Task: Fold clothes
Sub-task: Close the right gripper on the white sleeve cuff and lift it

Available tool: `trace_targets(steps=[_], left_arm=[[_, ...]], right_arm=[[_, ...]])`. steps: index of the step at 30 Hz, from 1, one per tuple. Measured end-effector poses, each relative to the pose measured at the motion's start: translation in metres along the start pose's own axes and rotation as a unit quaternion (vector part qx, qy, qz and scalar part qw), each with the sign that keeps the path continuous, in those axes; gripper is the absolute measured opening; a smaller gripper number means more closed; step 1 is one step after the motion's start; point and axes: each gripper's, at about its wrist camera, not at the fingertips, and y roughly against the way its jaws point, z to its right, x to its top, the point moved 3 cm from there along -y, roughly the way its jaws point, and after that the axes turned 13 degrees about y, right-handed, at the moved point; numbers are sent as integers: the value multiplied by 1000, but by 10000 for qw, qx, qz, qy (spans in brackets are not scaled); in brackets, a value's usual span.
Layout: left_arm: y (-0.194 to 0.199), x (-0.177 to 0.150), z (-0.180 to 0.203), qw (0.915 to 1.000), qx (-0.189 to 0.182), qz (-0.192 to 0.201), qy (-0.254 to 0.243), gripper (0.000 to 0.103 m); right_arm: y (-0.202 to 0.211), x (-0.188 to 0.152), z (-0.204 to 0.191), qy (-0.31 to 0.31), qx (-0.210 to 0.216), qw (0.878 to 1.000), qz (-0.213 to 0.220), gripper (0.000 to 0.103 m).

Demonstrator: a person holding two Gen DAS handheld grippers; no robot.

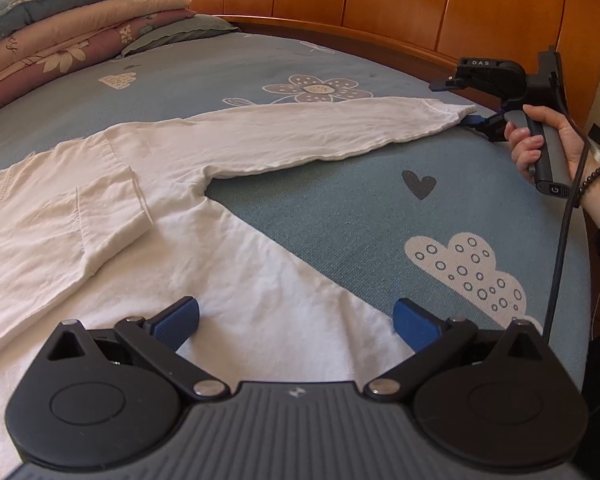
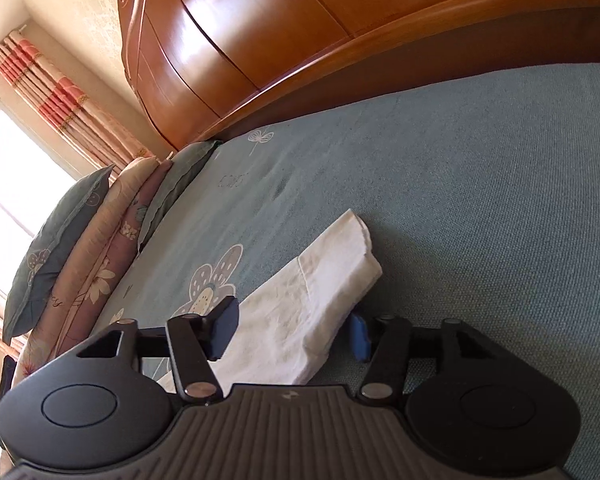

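Observation:
A white long-sleeved shirt point(image 1: 148, 184) lies flat on the blue bed sheet point(image 1: 340, 216). Its near sleeve is folded across the body and its far sleeve point(image 1: 332, 132) stretches out to the right. Low over the shirt's near side edge, my left gripper point(image 1: 296, 316) stands open with only cloth lying under it. A hand holds my right gripper point(image 1: 458, 102) at the end of the far sleeve. In the right wrist view the sleeve's cuff point(image 2: 332, 264) lies between the blue pads point(image 2: 225, 330) of the right gripper point(image 2: 292, 334). The jaws are partly apart and a gap shows beside the cloth.
A stack of pillows and folded quilts point(image 1: 60, 28) sits at the bed's far left. The wooden headboard point(image 1: 380, 4) runs along the back. A black cable point(image 1: 560, 248) hangs from the right gripper's handle near the bed's right edge. A curtained window point(image 2: 16, 168) is beyond the pillows.

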Motion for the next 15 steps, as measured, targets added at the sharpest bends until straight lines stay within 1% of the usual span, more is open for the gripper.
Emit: trace_targets(steps=[1, 2, 3, 5, 6, 9, 12, 15], left_arm=[[1, 1, 0, 10000, -23, -9, 31, 102], [3, 3, -1, 10000, -40, 5, 61, 102], [5, 6, -2, 9999, -48, 49, 88, 102], [11, 13, -5, 9998, -45, 150, 133, 99], [13, 19, -7, 9997, -8, 223, 136, 98], [18, 41, -17, 9987, -12, 394, 320, 98], [14, 64, -27, 9968, -170, 498, 609, 98], [2, 79, -27, 9965, -107, 582, 593, 98]], right_arm=[[0, 0, 1, -7, -37, 10000, -24, 39], [0, 0, 1, -14, -73, 10000, -49, 32], [0, 0, 2, -21, -110, 9999, -73, 25], [0, 0, 2, -10, -178, 9998, -108, 14], [1, 0, -2, 64, -197, 9997, -88, 12], [5, 3, -10, 203, -208, 9996, -11, 12], [11, 7, -18, 307, -186, 9993, 78, 12], [19, 11, -23, 315, -23, 9993, 179, 11]])
